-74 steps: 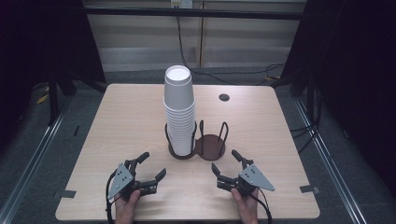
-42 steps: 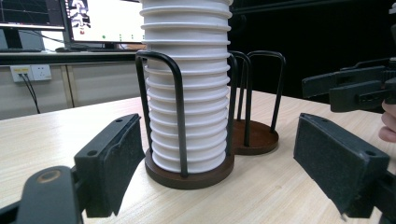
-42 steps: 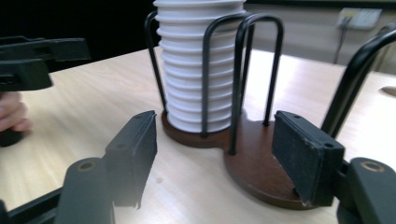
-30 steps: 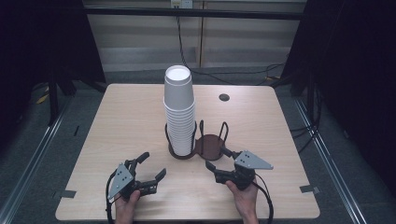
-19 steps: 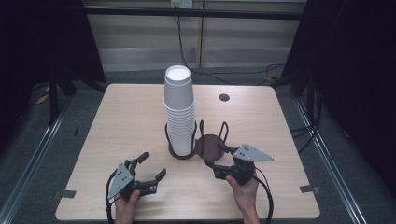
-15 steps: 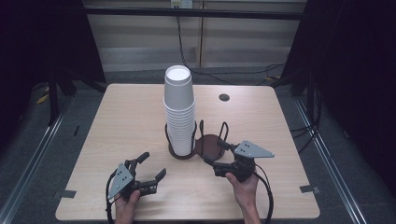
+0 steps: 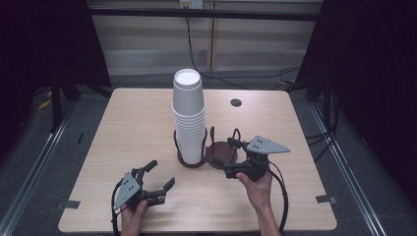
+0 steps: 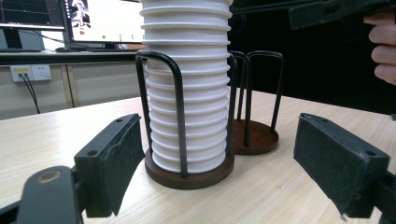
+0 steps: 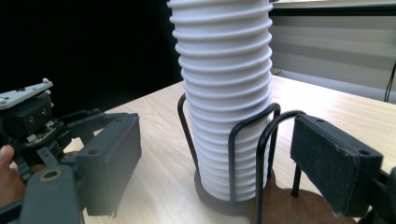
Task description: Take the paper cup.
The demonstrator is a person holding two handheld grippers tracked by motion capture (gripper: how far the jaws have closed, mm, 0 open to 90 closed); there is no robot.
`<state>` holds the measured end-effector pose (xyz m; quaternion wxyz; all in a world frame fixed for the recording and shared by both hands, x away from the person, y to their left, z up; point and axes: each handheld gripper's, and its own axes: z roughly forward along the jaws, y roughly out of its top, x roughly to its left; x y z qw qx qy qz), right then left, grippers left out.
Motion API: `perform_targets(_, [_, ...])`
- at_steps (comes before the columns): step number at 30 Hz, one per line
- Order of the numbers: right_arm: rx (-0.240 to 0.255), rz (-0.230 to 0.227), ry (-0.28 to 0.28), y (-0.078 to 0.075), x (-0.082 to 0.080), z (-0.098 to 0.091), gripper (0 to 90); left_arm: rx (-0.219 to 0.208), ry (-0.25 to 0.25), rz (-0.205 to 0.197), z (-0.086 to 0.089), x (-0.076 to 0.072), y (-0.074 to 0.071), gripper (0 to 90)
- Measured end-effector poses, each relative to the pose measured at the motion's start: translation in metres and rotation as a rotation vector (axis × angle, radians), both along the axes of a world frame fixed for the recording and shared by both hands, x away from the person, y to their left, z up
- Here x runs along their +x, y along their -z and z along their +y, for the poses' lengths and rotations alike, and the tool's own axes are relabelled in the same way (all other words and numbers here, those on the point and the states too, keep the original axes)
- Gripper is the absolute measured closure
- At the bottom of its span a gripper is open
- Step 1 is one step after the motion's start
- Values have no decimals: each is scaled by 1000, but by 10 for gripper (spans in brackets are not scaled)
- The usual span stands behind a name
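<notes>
On the wooden table stands a dark double holder made of two round bases with black wire loops, and the tall stack of white cups sits in its left ring, rising well above the wires. The right ring of the holder carries no cup. The right gripper is held at this right ring, raised a little above the table, with its grey three-cornered plate on top and its cable trailing back past the hand. Its jaws have just been opening and now they stand apart with nothing pressed between the pads — in the right gripper view the black wire loops of the near ring rise between the two jaws, and the cup stack stands just behind them, close but not touched. The left gripper rests low near the front edge of the table, well apart from the holder, on the near left of it. Its jaws are also wide apart and hold nothing; in the left gripper view the cup stack with its ring stands in the middle between the two pads, farther off, and the empty ring shows behind it to the right.
</notes>
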<state>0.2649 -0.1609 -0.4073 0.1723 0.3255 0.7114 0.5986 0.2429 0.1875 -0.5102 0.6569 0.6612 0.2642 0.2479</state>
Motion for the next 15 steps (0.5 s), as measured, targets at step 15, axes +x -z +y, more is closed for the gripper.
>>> perform_targets(15, [-17, 5, -72, -28, 14, 5, 160, 1, 0, 0, 0, 0, 0, 156])
